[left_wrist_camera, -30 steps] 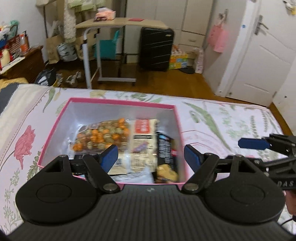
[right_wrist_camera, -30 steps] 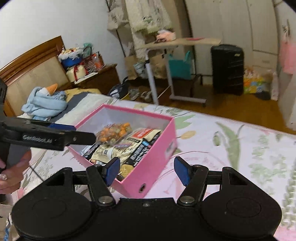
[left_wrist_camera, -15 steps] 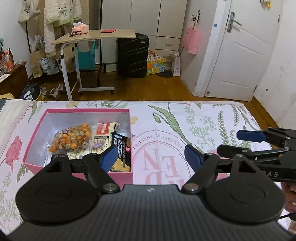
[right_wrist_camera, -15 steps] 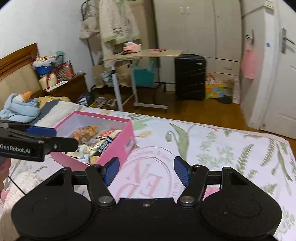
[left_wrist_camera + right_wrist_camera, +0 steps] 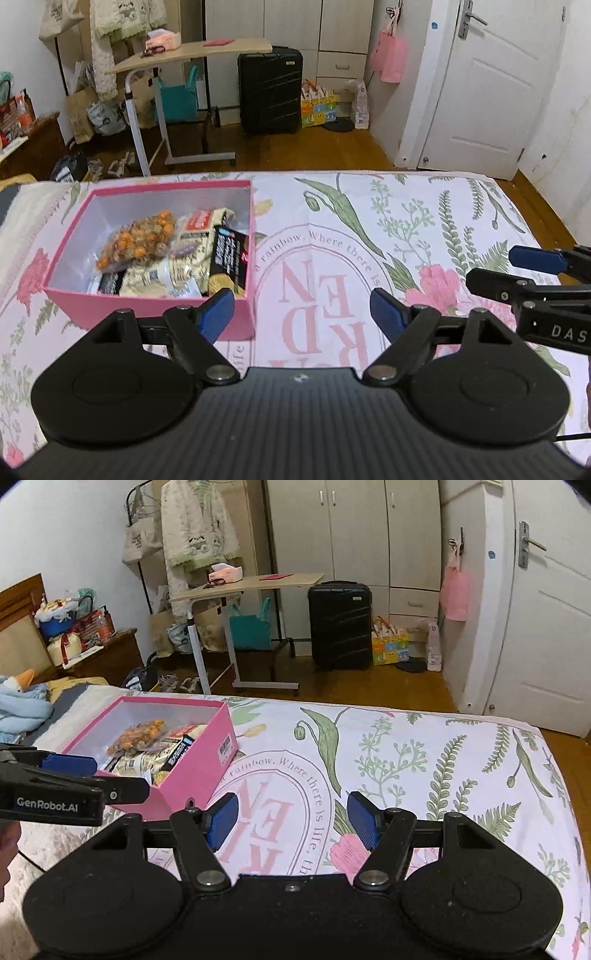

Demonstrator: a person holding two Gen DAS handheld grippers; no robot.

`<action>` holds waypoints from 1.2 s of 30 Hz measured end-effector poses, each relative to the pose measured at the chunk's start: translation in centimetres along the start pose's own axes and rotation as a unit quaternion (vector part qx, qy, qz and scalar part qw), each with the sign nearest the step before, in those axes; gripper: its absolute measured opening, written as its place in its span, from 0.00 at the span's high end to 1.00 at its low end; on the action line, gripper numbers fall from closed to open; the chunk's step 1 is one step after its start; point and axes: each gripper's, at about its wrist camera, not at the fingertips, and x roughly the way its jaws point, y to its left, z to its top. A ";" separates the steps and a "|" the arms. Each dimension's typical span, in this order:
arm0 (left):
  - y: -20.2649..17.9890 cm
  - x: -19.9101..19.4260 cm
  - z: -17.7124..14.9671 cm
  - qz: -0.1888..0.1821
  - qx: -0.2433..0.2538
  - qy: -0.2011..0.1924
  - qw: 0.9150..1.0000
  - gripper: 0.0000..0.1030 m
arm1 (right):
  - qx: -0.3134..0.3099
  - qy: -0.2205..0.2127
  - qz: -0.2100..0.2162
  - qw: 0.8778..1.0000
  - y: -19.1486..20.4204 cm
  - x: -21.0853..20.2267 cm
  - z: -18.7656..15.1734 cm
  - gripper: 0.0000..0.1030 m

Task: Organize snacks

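A pink box point(image 5: 155, 314) sits on the floral bedsheet point(image 5: 406, 229) at the left; it also shows in the right wrist view point(image 5: 192, 771). Inside lie a clear bag of orange balls point(image 5: 138, 242), cream snack packets point(image 5: 166, 277) and a black packet point(image 5: 229, 254). My left gripper point(image 5: 303, 314) is open and empty, hovering over the sheet just right of the box's near corner. My right gripper point(image 5: 293, 821) is open and empty, over the printed circle to the right of the box. Each gripper shows at the edge of the other's view.
Beyond the bed's far edge stand a rolling side table point(image 5: 192, 55), a black suitcase point(image 5: 269, 92) and a white door point(image 5: 491, 96). A blue plush point(image 5: 18, 705) lies at the bed's left end beside a wooden nightstand point(image 5: 107, 657).
Both grippers have drawn back and to the right, away from the box, which now sits farther left in both views. Both stay open and empty.
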 end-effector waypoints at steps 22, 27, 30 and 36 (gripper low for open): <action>-0.9 -0.9 -1.8 0.066 0.001 -0.024 0.998 0.06 | 0.030 -0.006 -0.087 0.996 -1.1 -2.4 -2.1 0.06; -1.0 -1.0 -2.3 0.067 0.006 -0.032 0.997 0.06 | 0.017 -0.020 -0.102 0.994 -0.8 -3.0 -2.7 0.06; -1.2 -0.9 -2.5 0.076 0.012 -0.033 0.996 0.06 | 0.026 -0.022 -0.099 0.995 -1.0 -3.2 -2.8 0.06; -1.6 -1.0 -2.8 0.075 0.017 -0.037 0.996 0.06 | 0.027 -0.024 -0.102 0.994 -1.2 -3.0 -3.1 0.06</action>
